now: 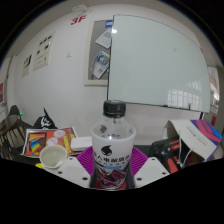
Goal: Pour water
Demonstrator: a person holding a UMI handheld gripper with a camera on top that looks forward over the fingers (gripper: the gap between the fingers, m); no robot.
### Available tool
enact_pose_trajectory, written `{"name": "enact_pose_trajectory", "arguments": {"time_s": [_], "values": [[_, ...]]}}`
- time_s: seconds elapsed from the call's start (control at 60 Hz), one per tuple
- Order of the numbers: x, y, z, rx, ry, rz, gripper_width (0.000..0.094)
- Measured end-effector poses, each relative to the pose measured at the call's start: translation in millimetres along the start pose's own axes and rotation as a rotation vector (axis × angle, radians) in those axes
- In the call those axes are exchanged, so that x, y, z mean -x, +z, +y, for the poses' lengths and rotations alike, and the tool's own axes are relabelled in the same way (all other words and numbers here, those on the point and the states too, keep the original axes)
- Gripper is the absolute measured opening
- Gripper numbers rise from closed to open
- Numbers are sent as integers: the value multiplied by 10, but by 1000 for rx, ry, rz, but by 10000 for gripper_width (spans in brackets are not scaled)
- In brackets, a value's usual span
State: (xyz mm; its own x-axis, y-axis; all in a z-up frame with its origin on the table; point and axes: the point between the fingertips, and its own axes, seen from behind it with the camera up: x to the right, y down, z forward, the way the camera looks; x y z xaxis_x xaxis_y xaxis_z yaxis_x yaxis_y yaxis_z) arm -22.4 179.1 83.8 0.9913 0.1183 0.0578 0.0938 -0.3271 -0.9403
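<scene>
Overhead, a big whiteboard point(158, 62) is hanging on the white wall behind everything, with a few papers point(100, 52) pinned beside it. Below it, the counter point(150, 148) is stretching across the scene, carrying a scatter of things. Toward the counter's right edge, a stack of colourful books point(197, 135) is lying, with a red object point(172, 146) near it that is too small to make out. Toward the left edge, a black chair point(12, 128) is standing just off the counter, and bright printed sheets point(38, 146) are lying flat on the surface. On those sheets a pale cup point(52, 154) is sitting upright, with a small white bowl point(80, 143) just beside it.

At the near edge, the water bottle point(113, 152) is standing upright, its black cap on and its white label facing forward. The claw point(112, 176) is closing on it: its two white fingers point(75, 170) are pressing against the bottle's lower sides, one at each flank, so the bottle is being gripped between them.
</scene>
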Motion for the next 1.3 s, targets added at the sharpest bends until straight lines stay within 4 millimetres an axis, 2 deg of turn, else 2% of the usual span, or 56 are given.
{"name": "enact_pose_trajectory", "arguments": {"time_s": [0.083,0.1,0.183,0.2,0.217,0.35,0.367,0.417,0.467,0.55,0.633,0.717,0.917,1.117,1.217,1.3], "values": [[32,62,242,29,10,-6,420],[28,54,178,-7,17,-5,423],[32,31,206,-31,13,-3,429],[30,-57,191,-32,20,-2,439],[17,21,205,-35,21,-2,442],[9,28,241,5,4,15,604],[-11,20,286,23,2,19,648],[-52,-10,368,68,8,36,859],[-78,-72,386,89,22,49,817],[-92,-239,405,118,22,66,852],[-80,-513,360,128,8,86,842],[-34,-887,285,130,-12,105,842],[304,-2066,137,138,-7,142,842],[615,-3191,121,147,-5,201,843],[756,-3619,165,151,-9,209,842],[828,-3866,172,144,-15,213,844]]}}
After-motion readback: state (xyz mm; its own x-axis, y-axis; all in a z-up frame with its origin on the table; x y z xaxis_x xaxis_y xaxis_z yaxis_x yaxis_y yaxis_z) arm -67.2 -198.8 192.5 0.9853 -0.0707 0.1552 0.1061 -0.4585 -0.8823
